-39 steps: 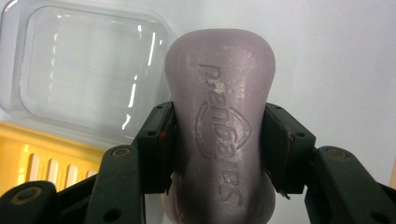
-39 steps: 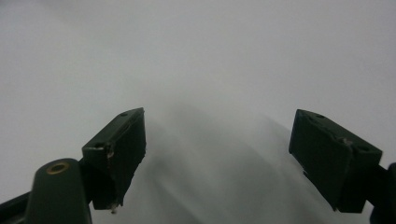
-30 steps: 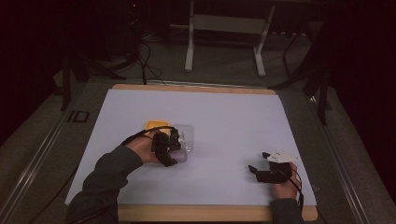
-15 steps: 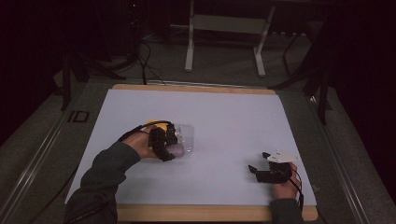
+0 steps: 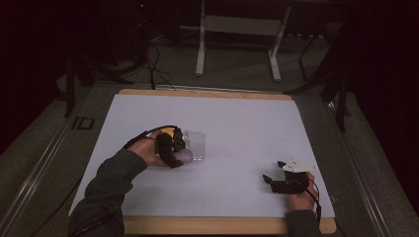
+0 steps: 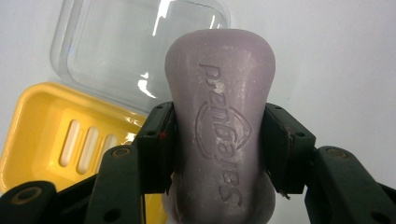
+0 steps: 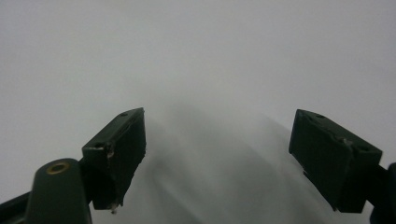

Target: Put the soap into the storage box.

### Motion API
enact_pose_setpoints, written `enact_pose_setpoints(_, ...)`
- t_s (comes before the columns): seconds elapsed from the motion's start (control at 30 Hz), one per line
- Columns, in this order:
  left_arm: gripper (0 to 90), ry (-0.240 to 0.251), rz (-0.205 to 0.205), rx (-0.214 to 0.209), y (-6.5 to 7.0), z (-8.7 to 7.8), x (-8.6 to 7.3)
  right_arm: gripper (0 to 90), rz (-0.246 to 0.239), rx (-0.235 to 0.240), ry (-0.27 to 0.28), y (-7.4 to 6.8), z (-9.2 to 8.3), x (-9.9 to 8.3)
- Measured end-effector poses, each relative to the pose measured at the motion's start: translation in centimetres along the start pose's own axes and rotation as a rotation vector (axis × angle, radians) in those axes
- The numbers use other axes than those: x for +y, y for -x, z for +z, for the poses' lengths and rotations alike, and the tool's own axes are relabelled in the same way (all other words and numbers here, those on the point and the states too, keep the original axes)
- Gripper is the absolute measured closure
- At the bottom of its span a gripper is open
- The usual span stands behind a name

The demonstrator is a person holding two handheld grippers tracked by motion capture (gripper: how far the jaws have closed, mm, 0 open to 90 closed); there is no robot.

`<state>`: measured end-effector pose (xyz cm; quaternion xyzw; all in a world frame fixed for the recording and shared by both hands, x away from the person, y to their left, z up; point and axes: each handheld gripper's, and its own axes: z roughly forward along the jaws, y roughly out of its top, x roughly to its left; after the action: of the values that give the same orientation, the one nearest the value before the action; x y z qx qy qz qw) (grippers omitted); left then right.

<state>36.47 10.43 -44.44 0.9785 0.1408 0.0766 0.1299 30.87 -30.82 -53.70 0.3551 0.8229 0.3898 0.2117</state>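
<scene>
Gripping soap (image 6: 219, 126), left tongs (image 6: 217, 144) overhang yellow dish (image 6: 51, 135).

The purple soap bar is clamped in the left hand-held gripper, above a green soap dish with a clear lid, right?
Not quite: the soap dish is yellow, as the left gripper view shows. The soap bar is clamped in the left hand-held gripper, and the clear lid is there.

High view looks forward and down over the whole white table (image 5: 237, 128); left gripper view sits close above the yellow soap dish (image 6: 51, 135), shared with high view; right gripper view faces bare tabletop, close.
</scene>
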Motion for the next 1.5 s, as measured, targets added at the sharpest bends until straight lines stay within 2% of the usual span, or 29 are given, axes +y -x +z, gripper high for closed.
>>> enact_pose_setpoints(0.27, 49.4, -0.002, -0.028, 0.013, -0.6, 0.0, -0.4, 18.4, -0.001, -0.001, -0.003, 0.0, 0.0, 0.0)
enact_pose_setpoints(1.07, 49.4, -0.022, -0.177, 0.053, -2.6, 0.5, -1.6, 18.4, -0.003, -0.001, -0.004, -0.1, 0.0, 0.0)
enact_pose_setpoints(1.5, 49.4, -0.009, -0.244, 0.048, -3.6, 0.7, -2.0, 18.4, -0.003, -0.001, -0.004, -0.1, 0.0, 0.0)
